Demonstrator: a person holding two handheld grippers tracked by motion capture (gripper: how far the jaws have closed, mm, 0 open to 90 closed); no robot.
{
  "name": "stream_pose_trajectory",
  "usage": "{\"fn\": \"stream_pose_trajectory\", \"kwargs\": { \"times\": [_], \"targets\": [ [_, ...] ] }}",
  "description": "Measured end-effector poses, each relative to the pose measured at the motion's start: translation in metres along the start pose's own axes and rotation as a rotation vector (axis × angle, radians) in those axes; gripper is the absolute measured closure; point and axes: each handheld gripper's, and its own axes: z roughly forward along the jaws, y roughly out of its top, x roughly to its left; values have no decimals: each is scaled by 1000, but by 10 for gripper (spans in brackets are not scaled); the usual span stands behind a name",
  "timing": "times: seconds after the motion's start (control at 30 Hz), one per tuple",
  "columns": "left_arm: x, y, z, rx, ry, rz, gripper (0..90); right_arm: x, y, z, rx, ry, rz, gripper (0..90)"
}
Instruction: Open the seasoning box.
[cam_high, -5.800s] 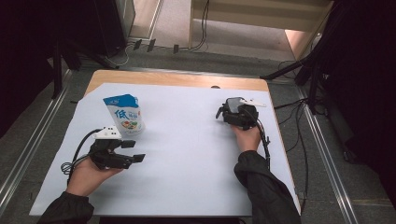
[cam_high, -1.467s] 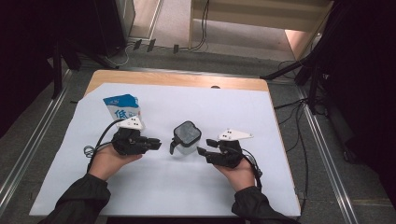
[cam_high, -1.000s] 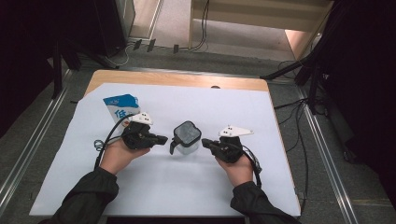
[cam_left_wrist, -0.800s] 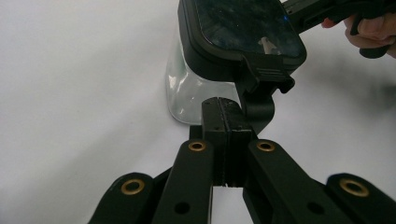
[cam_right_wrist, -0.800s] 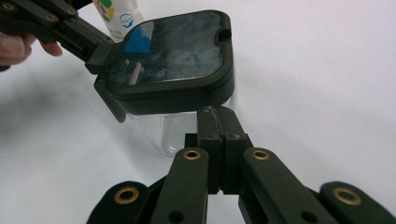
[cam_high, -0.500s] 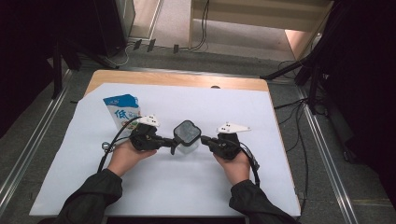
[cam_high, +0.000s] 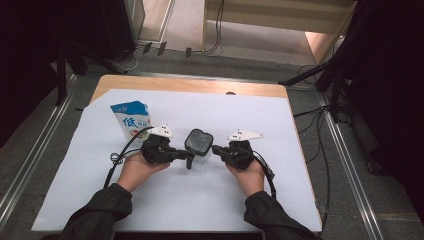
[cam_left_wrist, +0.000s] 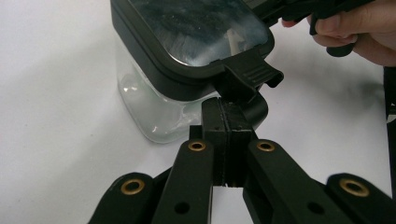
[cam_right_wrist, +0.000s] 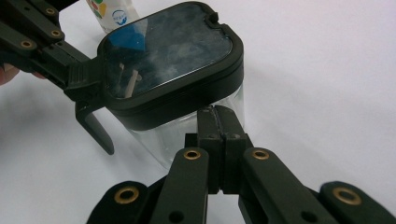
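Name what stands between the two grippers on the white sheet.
In the high view, a clear container with a black lid stands between the left gripper and the right gripper; both have their jaws shut.

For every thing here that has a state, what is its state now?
Container: upright on the table, lid on.
Latch tab: sticking out, at the left gripper's tips.
Milk carton: upright, top folded shut.
Left gripper: fingers shut.
Right gripper: fingers shut, tips against the container wall.

We reach in with both forearms angled toward each other. Our left gripper (cam_high: 186, 156) lies level, pointing right, its jaws pressed together. Our right gripper (cam_high: 216, 149) lies level, pointing left, its jaws likewise closed tight.
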Motion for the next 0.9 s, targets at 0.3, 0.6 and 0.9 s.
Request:
{"fn": "stream_pose_trajectory", "kwargs": {
  "times": [0.3, 0.6, 0.9],
  "targets": [
    [-8, 2, 3, 0, 1, 19, 900, -6, 5, 5, 12, 20, 39, 900],
    [-17, 3, 9, -5, 3, 26, 900, -8, 11, 16, 8, 22, 49, 900],
    [-21, 5, 14, -6, -5, 37, 900, -9, 20, 28, 17, 17, 37, 900]
  ]
}}
